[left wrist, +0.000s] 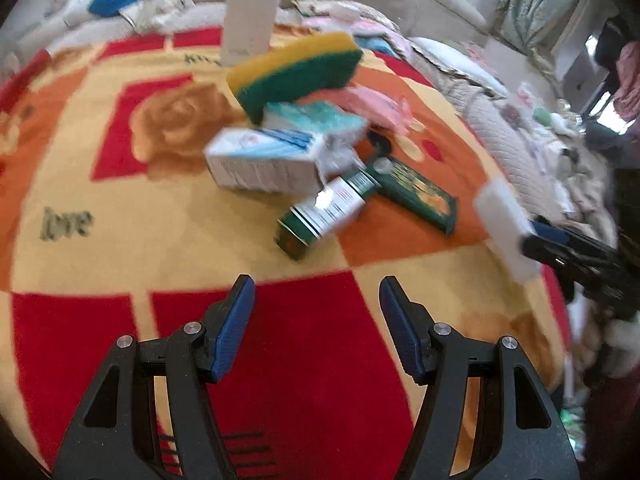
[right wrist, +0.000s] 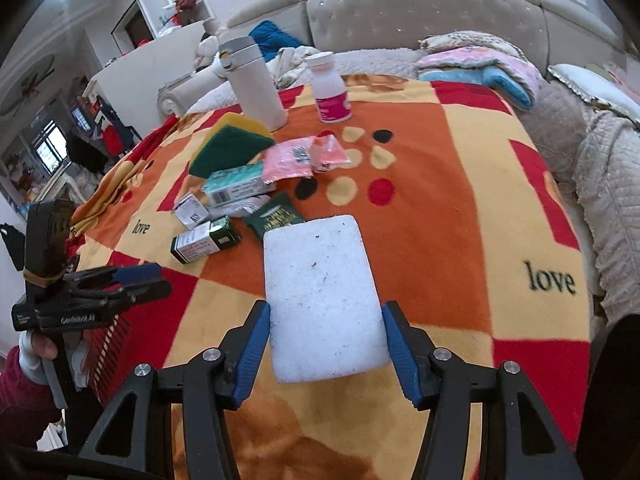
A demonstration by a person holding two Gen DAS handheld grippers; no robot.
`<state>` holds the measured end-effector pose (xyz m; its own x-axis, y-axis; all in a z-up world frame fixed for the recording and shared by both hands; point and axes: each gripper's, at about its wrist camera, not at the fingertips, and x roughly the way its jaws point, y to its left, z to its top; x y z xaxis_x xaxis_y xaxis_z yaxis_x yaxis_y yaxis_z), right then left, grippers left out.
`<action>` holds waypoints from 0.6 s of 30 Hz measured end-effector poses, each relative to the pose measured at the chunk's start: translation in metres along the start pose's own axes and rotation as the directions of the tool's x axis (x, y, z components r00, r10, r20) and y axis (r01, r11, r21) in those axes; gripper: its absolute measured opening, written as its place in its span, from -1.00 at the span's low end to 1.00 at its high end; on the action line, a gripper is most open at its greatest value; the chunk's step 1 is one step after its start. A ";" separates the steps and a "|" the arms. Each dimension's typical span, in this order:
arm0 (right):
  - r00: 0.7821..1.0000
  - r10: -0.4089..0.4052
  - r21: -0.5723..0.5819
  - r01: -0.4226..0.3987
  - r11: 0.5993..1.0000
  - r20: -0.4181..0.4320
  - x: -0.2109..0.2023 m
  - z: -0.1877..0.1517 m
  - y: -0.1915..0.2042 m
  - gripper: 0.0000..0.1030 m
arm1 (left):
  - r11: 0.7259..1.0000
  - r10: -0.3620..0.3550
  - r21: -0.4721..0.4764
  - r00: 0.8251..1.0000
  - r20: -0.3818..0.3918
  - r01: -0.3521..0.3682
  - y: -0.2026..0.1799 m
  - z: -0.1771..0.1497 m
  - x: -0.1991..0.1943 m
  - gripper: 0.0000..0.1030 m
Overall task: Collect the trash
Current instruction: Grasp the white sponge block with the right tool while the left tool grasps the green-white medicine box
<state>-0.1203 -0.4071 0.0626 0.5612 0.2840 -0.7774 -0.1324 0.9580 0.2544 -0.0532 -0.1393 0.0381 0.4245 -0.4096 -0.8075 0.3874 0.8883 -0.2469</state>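
Observation:
A pile of trash lies on the patterned blanket (left wrist: 120,208): a yellow-green sponge (left wrist: 296,72), a teal box (left wrist: 316,118), a white-blue box (left wrist: 264,160), a green-white box (left wrist: 320,216), a dark green packet (left wrist: 420,192) and a pink wrapper (left wrist: 372,104). My left gripper (left wrist: 318,300) is open and empty, short of the pile. My right gripper (right wrist: 326,320) is shut on a white foam block (right wrist: 324,300) held above the blanket; it also shows at the right of the left wrist view (left wrist: 506,228).
A white thermos (right wrist: 256,80) and a white bottle with a pink label (right wrist: 330,88) stand at the far side of the blanket. Folded pink and blue cloths (right wrist: 480,64) and a padded headboard (right wrist: 420,12) lie behind. My left gripper shows at the left in the right wrist view (right wrist: 136,280).

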 end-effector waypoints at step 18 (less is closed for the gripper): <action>1.000 -0.022 0.055 0.021 0.998 0.006 -0.012 -0.018 -0.024 0.07 | 0.992 -0.113 0.059 0.994 -0.006 0.113 -0.047 0.017 0.026 0.24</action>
<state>-0.1388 -0.4324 0.0556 0.5685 0.2630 -0.7795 -0.0754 0.9602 0.2690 -0.0463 -0.1950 0.0376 0.3729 -0.5062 -0.7776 0.4807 0.8222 -0.3047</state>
